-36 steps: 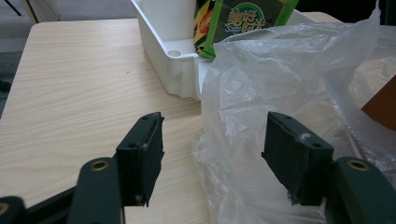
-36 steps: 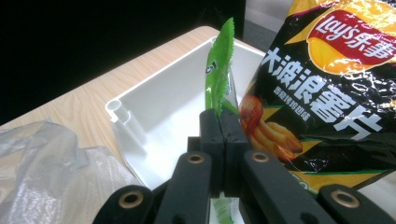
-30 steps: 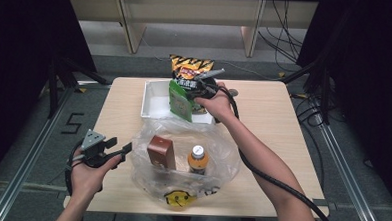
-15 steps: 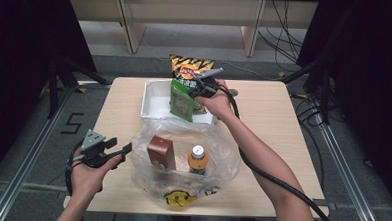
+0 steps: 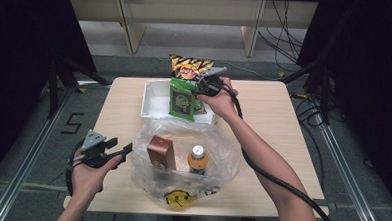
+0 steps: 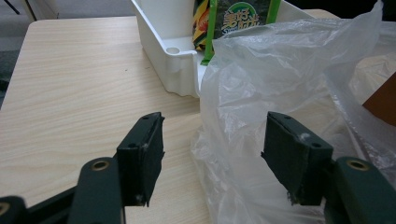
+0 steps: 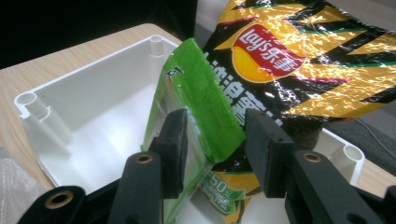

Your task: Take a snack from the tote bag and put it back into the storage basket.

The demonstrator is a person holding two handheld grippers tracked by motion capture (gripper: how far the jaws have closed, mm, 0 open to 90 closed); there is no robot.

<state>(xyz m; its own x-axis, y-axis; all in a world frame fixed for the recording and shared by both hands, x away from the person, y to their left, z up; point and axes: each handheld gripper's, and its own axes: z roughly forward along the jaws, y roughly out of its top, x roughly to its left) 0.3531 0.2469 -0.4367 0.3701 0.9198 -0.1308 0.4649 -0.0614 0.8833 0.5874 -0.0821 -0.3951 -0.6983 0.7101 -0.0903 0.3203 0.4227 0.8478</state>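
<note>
A green snack packet (image 5: 182,99) stands in the white tray (image 5: 153,101), leaning against a black-and-yellow chips bag (image 5: 190,67). My right gripper (image 5: 201,88) is at the packet's top. Its jaws have just been opening, and in the right gripper view the packet's top corner (image 7: 196,93) stands between the parted jaws of the right gripper (image 7: 215,144) with neither pad pressing on it. My left gripper (image 5: 124,150) rests open at the left rim of a clear plastic bag (image 5: 217,141). In the left gripper view, bag film (image 6: 261,79) lies loose between the jaws of the left gripper (image 6: 212,154).
Inside the plastic bag stand a brown box (image 5: 160,151) and an orange bottle with a white cap (image 5: 198,159). The tray (image 7: 93,107) has bare room on its left side. The wooden table (image 5: 278,119) is bare at the right.
The right gripper's jaws have parted at the top of the green packet, which stays standing in the tray. Both hands have kept their places.
</note>
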